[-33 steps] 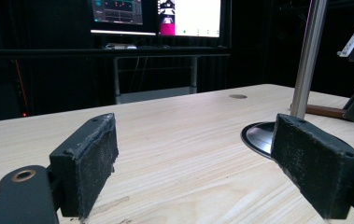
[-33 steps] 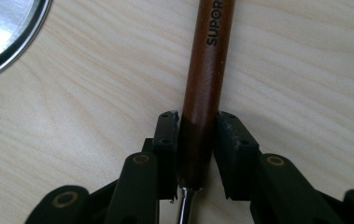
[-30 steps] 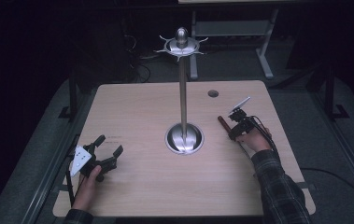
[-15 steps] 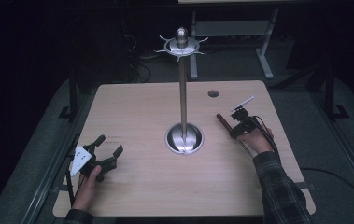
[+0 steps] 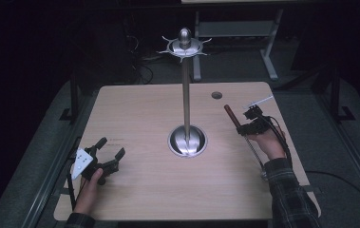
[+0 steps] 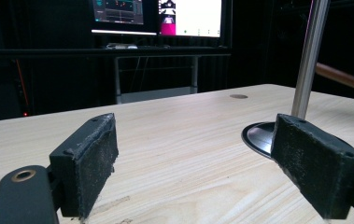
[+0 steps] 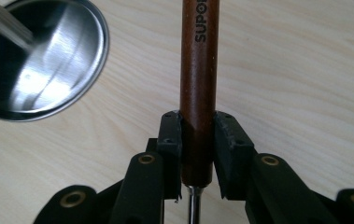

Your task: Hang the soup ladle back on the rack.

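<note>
Two grippers work at a pale wood-grain table [image 5: 144,118]; I read the scene as follows. At centre stands a polished steel stand [image 5: 186,95]: a round mirror-bright base, a slim straight pole, a spiked disc with a ball knob on top. My right gripper [image 5: 244,124] holds a utensil [image 5: 232,116] with a smooth reddish-brown wooden handle, cylindrical, from whose rear end a thin metal shaft runs back past the hand; it sits above the table's right side, right of the stand's base. On the handle [image 7: 199,70] I can read the dark letters "SUPO", the rest cut off; the black rough-faced pads [image 7: 170,135] press on the handle from both sides. My left gripper [image 5: 108,151] rests at the table's near left; its coarse, block-shaped pads [image 6: 90,161] stand wide apart with bare table between them.
</note>
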`<control>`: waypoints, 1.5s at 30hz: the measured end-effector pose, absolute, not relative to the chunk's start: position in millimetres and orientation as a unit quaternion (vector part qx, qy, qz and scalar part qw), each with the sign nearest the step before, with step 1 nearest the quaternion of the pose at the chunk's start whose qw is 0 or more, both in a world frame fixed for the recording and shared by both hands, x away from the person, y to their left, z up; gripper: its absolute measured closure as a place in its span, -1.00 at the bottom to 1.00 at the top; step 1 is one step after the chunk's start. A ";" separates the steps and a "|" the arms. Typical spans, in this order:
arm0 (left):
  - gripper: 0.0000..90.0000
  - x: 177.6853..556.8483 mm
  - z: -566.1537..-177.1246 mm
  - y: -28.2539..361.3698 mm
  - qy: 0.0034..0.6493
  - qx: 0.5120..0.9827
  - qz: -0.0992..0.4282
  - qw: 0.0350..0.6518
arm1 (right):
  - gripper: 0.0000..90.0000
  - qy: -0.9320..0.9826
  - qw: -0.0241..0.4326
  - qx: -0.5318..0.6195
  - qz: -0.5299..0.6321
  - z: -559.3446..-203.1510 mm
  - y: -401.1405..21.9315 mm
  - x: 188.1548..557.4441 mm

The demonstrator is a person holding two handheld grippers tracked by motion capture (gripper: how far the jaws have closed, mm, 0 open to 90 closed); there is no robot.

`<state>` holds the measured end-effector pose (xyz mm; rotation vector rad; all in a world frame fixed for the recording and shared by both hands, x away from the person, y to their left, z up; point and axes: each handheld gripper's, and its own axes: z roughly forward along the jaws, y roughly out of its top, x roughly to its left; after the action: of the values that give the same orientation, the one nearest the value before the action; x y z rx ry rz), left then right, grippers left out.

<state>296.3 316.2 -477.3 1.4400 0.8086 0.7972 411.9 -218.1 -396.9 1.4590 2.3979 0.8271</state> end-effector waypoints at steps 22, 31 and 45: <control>-0.68 296.2 -477.2 316.0 0.352 0.623 0.346 0.607 | 0.63 0.781 0.150 0.451 0.405 -361.8 -241.2 369.2; -0.68 296.2 -477.3 316.3 0.351 0.623 0.346 0.607 | 0.63 0.774 0.147 0.421 0.449 -356.7 -241.2 362.1; -0.68 296.3 -477.2 316.2 0.350 0.623 0.345 0.608 | 0.63 0.751 0.137 0.393 0.512 -342.4 -240.4 351.3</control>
<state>296.3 316.2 -477.2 1.4394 0.8097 0.7975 351.3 -240.4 -342.4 1.1373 2.1736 1.4827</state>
